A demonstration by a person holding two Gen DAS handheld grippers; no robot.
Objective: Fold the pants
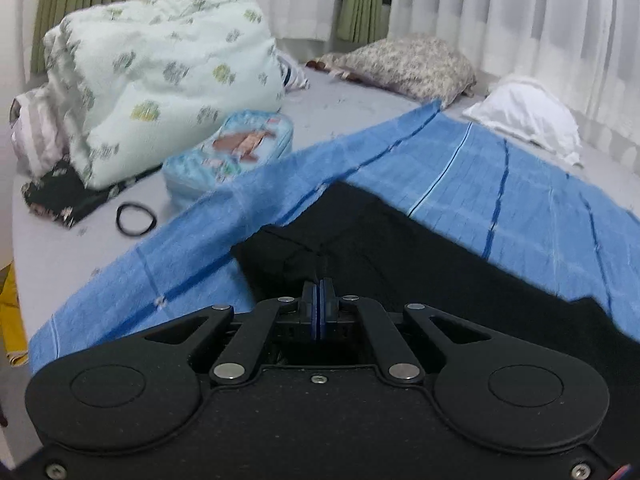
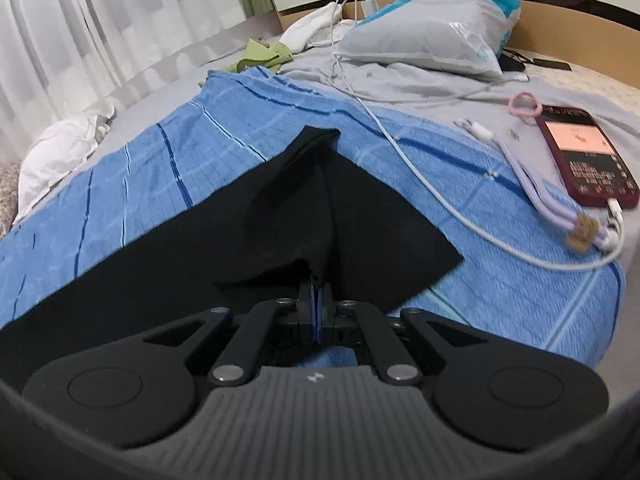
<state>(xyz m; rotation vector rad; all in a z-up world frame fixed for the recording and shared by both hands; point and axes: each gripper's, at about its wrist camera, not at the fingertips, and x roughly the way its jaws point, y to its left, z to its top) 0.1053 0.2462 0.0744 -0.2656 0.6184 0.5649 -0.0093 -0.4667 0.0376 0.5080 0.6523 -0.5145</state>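
Black pants [image 1: 400, 248] lie spread on a blue striped towel [image 1: 460, 160] on the bed. My left gripper [image 1: 319, 282] is shut on a bunched corner of the pants, with fabric pinched between the blue pads. In the right wrist view the pants [image 2: 280, 208] stretch away to the left over the same towel [image 2: 160, 160]. My right gripper [image 2: 316, 280] is shut on another edge of the pants, lifting it into a fold.
Left view: a folded floral quilt [image 1: 160, 80], a light blue pouch [image 1: 228, 152], a black hair tie [image 1: 136, 219], two pillows [image 1: 528, 116]. Right view: a phone [image 2: 584, 156] with a white cable [image 2: 420, 168], a lilac strap [image 2: 532, 184], a grey pillow [image 2: 424, 32], curtains [image 2: 80, 20].
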